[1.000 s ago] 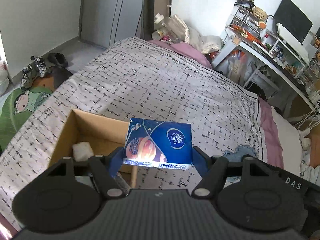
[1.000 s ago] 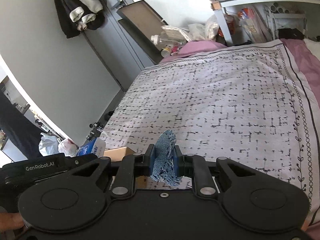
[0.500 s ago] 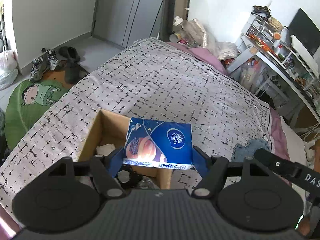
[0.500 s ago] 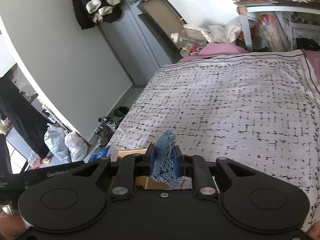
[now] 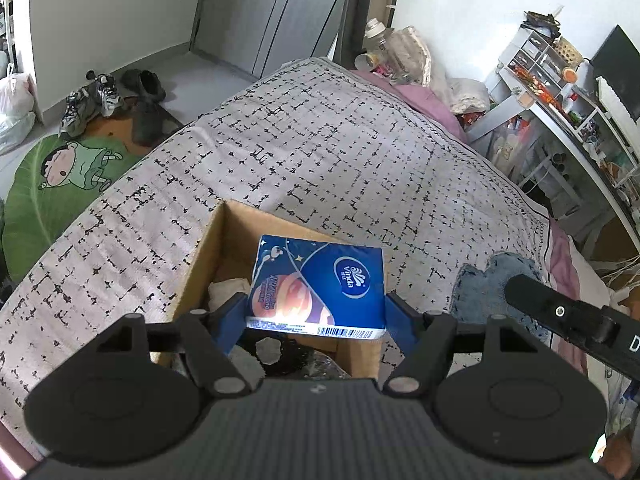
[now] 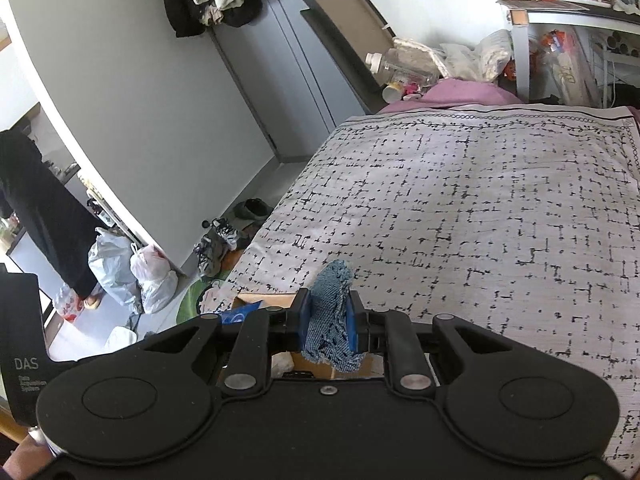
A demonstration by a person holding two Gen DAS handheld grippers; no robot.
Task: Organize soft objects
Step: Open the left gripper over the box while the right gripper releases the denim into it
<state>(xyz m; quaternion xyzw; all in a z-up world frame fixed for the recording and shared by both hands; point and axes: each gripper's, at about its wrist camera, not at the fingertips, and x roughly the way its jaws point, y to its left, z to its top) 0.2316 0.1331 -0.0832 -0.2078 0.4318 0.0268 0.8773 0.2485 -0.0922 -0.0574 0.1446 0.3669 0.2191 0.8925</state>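
My left gripper (image 5: pixel 316 316) is shut on a blue tissue pack (image 5: pixel 320 284) and holds it over the open cardboard box (image 5: pixel 200 256) that sits on the bed. White and dark soft items lie inside the box (image 5: pixel 228 292). My right gripper (image 6: pixel 328 316) is shut on a blue cloth (image 6: pixel 330 312) and hangs just right of the box; the cloth also shows in the left wrist view (image 5: pixel 488 284). The box edge shows under the right gripper (image 6: pixel 260 300).
The bed has a grey patterned cover (image 5: pixel 320 152) with a pink sheet at its edges. Shoes (image 5: pixel 92 100) and a green mat (image 5: pixel 52 184) lie on the floor at left. A cluttered desk (image 5: pixel 560 104) stands at right. Plastic bags (image 6: pixel 132 272) sit by the wall.
Both grippers have moved left toward the box with their loads. The tissue pack is now over the box opening, and the blue cloth is closer to the box's right side.
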